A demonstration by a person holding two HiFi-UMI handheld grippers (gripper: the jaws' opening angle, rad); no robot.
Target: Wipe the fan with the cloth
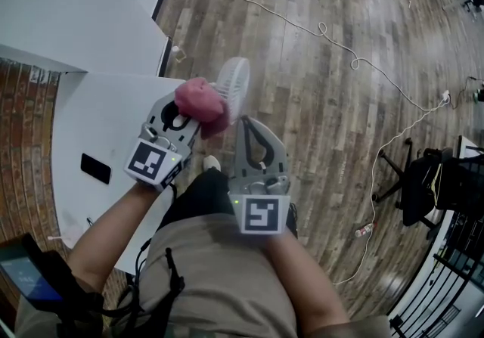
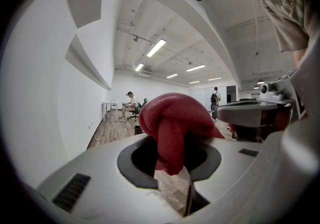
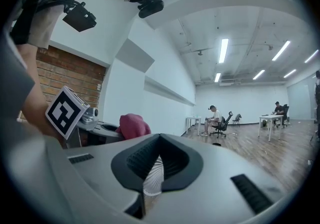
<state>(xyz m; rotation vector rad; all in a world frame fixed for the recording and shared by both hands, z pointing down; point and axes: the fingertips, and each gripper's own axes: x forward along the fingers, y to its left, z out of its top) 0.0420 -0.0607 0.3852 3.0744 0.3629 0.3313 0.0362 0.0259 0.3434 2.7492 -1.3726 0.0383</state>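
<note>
Right gripper [image 1: 243, 125] sits closest, its fingers clenched on the lower edge of the white fan [image 1: 233, 81], held over the wooden floor [image 1: 340, 125]; left gripper [image 1: 187, 111], just beside it, has its fingers grasping a bunched red cloth [image 1: 201, 106] right up against the fan, past the bench [image 1: 98, 113] edge.

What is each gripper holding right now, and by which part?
The left gripper pinches the cloth by a hanging fold; the right gripper is shut on the fan at its rim.
</note>
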